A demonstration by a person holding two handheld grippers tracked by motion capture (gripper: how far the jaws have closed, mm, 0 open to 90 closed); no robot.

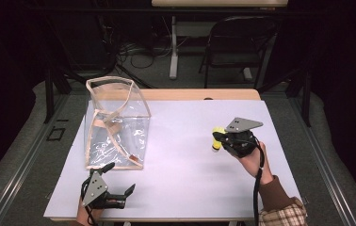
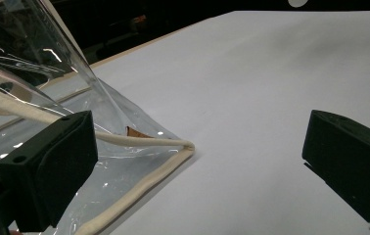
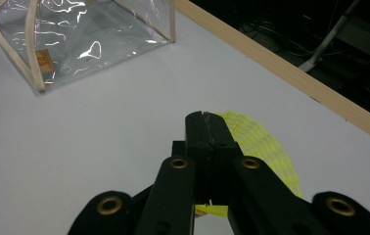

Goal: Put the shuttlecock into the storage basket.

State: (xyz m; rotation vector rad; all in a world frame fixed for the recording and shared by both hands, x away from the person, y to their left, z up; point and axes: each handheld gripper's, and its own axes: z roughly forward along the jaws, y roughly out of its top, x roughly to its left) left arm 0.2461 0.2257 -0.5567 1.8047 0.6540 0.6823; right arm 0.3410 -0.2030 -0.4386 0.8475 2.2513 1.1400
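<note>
**Entry: yellow mesh item in transit to clear tote bag**

We are taking the clear vinyl tote bag [image 1: 115, 125], cream-trimmed and standing open-topped on the white table [image 1: 190, 188], as our landmark.

Item 1. Right gripper [image 3: 206, 128]: we are holding it well to the right of the bag, with its jaws pressed together and pinching a yellow mesh item [image 3: 266, 147], apparently a net pouch or sleeve. In the right gripper view the mesh is spilling out to one side of the closed jaws, just above the tabletop.

Item 2. Left gripper [image 1: 119, 181]: we are resting it just in front of the bag's near corner, jaws spread wide and holding nothing. In the left gripper view one jaw is sitting just beside the bag's cream edging [image 2: 139, 186].

Risks, as we judge them: the grip is catching only a part of the loose mesh, so it may be slipping free during the carry. The bag's soft walls may be folding inward or sliding if nothing steadies the rim, and the dangling mesh may be snagging on the trim.
</note>
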